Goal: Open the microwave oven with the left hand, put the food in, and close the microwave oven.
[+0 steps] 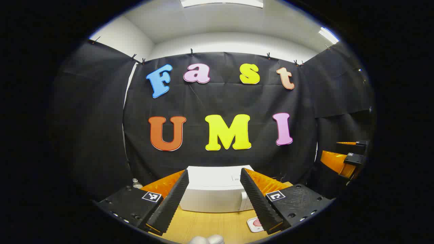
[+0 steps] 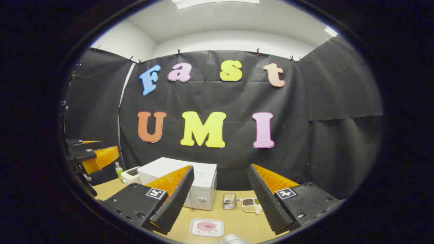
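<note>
Two grippers hang above the counter (image 2: 237,220), jaws spread wide and holding nothing: the left gripper (image 1: 214,198) faces the white microwave oven (image 1: 213,189), whose door is shut, at the counter's far edge. Ahead of the right gripper (image 2: 221,198), the food (image 2: 206,226), a pink patty on a white tray (image 2: 195,227), sits toward the near edge.

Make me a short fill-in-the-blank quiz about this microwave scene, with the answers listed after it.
1. The microwave door is ____.
2. The food lies on a white ____ on the table.
3. The left gripper and the right gripper both have their jaws ____.
4. The small green bottle stands to the ____ of the microwave in the right gripper view.

Answers: closed; plate; open; left
</note>
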The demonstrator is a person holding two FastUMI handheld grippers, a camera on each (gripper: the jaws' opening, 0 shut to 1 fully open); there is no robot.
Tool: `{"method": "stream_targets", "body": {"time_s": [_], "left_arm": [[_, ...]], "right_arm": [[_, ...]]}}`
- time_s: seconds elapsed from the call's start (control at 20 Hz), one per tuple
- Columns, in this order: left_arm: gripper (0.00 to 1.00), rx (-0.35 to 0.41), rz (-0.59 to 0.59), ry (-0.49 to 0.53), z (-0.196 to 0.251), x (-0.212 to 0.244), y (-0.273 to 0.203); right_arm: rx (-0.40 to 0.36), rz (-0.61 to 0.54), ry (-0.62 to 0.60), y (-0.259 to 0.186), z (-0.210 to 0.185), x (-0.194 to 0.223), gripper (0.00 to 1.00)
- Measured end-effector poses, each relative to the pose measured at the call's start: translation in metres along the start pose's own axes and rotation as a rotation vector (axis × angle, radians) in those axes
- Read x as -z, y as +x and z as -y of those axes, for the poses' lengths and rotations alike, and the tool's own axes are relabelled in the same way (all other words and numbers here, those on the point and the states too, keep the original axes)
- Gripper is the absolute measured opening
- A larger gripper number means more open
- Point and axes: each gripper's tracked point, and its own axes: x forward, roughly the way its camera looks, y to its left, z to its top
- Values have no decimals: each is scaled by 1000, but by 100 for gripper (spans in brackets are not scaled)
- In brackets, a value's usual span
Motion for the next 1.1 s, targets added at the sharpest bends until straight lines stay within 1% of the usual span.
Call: {"method": "stream_targets", "body": {"time_s": [0.05, 0.2, 0.25, 0.35, 0.4, 0.45, 0.75, 0.8, 0.85, 0.9, 0.95, 1.0, 1.05, 1.1], "left_arm": [[96, -4, -2, 7, -1, 0, 0], [95, -15, -1, 15, -5, 1, -2], [96, -16, -6, 12, -5, 1, -3], [96, -13, -13, 14, -7, 4, -3], [96, -13, -15, 17, -7, 5, -3], [96, -14, -14, 20, -8, 4, -4], [96, 1, -2, 23, -2, 10, 1], [96, 5, 8, 14, 0, 12, 3], [95, 10, 7, 8, 4, 17, 8], [96, 17, 2, 7, 8, 28, 11], [96, 24, -4, 5, 13, 38, 15], [96, 33, -7, 5, 19, 48, 22], [96, 42, -8, 2, 26, 60, 28], [96, 52, -22, -4, 33, 73, 34]], "right_arm": [[-3, 2, 4, 1, 1, -1, 95], [18, 2, 7, 1, 9, 1, 95], [21, 4, 9, 1, 11, 0, 100], [35, 0, 15, 3, 15, 2, 100], [36, -3, 19, 2, 15, 4, 95], [38, -2, 20, 1, 16, 3, 100], [54, 20, 1, 0, 23, -2, 100], [53, 19, 0, 0, 24, -1, 95], [49, 13, -2, -1, 26, 0, 100], [46, 5, -5, -2, 28, 3, 95], [50, 2, -7, -2, 33, 2, 100], [60, 5, -7, -4, 40, 0, 100], [66, 8, -7, -6, 46, -2, 95], [73, 13, -10, -9, 51, -3, 95]]}}
